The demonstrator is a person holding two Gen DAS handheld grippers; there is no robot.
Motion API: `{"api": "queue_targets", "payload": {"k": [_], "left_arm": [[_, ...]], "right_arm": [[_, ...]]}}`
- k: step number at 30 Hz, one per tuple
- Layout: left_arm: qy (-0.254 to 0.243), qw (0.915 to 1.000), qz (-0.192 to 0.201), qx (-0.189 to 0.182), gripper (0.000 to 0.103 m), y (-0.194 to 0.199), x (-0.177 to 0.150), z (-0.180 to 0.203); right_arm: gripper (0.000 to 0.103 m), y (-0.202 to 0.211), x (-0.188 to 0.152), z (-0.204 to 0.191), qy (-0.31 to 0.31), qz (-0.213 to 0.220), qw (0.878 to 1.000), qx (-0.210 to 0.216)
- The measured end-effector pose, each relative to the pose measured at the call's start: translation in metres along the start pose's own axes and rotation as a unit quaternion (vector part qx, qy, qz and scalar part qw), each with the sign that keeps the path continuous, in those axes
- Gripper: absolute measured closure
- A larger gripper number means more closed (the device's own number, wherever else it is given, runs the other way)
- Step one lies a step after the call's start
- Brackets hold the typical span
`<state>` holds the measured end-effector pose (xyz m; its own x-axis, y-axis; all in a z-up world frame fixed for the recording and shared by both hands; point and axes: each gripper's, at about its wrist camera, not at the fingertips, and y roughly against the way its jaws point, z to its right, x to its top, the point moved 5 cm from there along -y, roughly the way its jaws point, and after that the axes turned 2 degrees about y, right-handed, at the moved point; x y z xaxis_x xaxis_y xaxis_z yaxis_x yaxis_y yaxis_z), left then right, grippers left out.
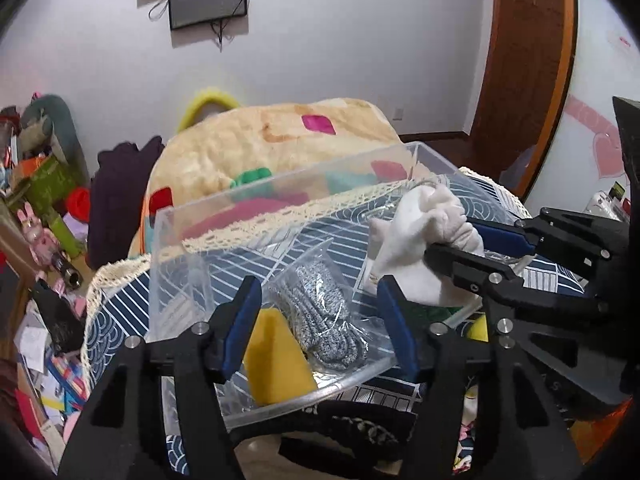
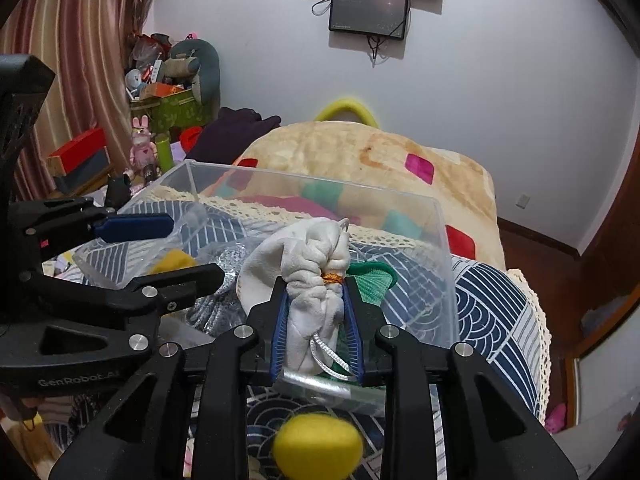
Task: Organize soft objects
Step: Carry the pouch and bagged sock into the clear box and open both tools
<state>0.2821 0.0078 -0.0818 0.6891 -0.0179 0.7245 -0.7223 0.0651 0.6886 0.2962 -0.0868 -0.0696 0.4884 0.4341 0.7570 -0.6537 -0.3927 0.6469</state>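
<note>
My right gripper (image 2: 316,312) is shut on a white drawstring pouch (image 2: 308,264) tied with an orange band, holding it over the clear plastic bin (image 2: 440,240). The pouch also shows in the left wrist view (image 1: 416,236), with the right gripper (image 1: 460,240) pinching it. My left gripper (image 1: 320,308) is open at the bin's near wall, empty. Inside the bin (image 1: 176,232) lie a bagged grey knitted item (image 1: 320,312), a yellow soft piece (image 1: 276,360) and a green item (image 2: 372,280). A yellow ball (image 2: 316,444) lies outside the bin, below my right gripper.
The bin sits on a navy patterned cushion with a lace edge (image 2: 500,312). A beige blanket with coloured squares (image 1: 280,140) is piled behind it. Cluttered boxes and toys (image 2: 160,112) stand at the left by the curtain.
</note>
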Motion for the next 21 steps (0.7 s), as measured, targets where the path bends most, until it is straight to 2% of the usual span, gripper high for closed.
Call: {"api": "queue_targets", "payload": {"k": [7,12,16,21], "left_arm": [[-0.007,0.9995,0.03,0.005,0.033,0.023,0.002,0.003],[0.005,0.999,0.045,0.003,0.033,0.038,0.001,-0.002],[0.019,0.9981,0.058,0.0,0.03,0.052,0.0,-0.009],[0.032,0.9964,0.078,-0.004,0.025,0.072,-0.003,-0.016]], "right_arm": [[0.077,0.019,0.001,0.003,-0.008,0.017,1.0,0.005],[0.076,0.039,0.002,0.005,-0.014,0.04,0.999,0.006],[0.061,0.058,0.005,0.004,-0.017,0.068,0.998,0.006],[0.055,0.077,0.006,0.004,-0.017,0.095,0.995,0.003]]}}
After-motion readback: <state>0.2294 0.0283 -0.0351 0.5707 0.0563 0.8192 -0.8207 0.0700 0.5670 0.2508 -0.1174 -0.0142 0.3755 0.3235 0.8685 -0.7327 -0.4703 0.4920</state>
